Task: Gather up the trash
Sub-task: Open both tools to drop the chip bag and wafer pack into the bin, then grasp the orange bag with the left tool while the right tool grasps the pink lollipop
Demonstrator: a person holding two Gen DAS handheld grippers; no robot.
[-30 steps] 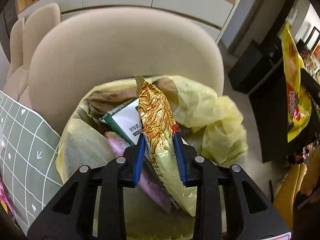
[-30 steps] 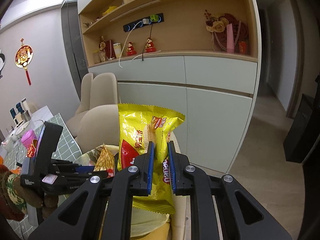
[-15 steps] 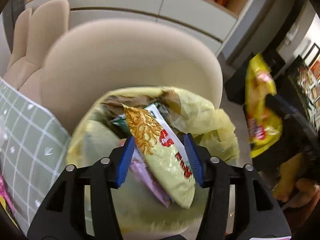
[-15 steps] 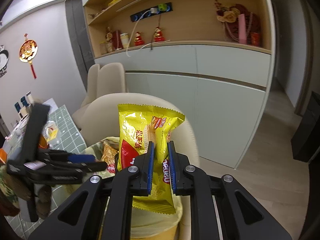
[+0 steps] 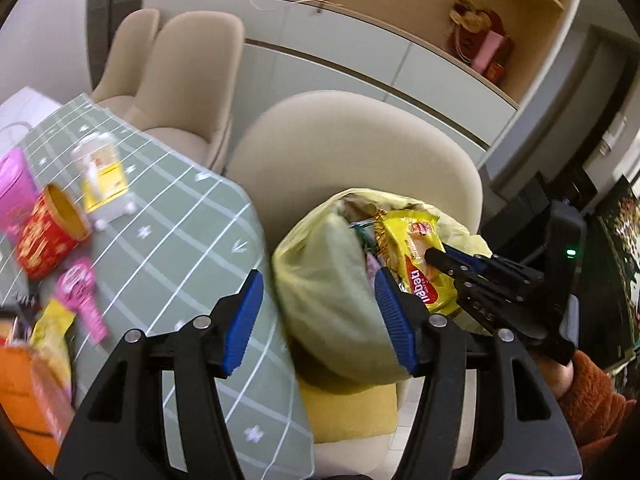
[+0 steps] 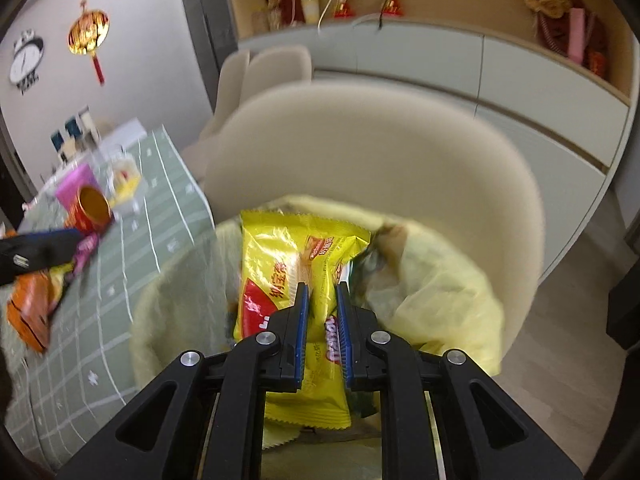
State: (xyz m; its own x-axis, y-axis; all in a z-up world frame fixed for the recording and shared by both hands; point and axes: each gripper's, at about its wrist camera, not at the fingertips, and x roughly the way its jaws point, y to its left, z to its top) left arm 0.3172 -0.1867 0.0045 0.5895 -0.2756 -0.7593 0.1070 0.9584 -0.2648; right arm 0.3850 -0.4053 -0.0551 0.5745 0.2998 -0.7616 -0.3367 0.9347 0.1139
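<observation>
L gripper point(image 5: 318, 320) open, empty; R gripper point(image 5: 434, 256) pinching yellow wafer pack point(image 5: 416, 264).

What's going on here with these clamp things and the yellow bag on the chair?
A person is clearing snack trash into a yellow trash bag sitting on a beige chair. The right gripper is shut on a yellow wafer packet, holding it over the bag's mouth. The left gripper is open and empty, beside the bag. More litter, including a red paper cup and a pink wrapper, lies on the green checked tablecloth.
</observation>
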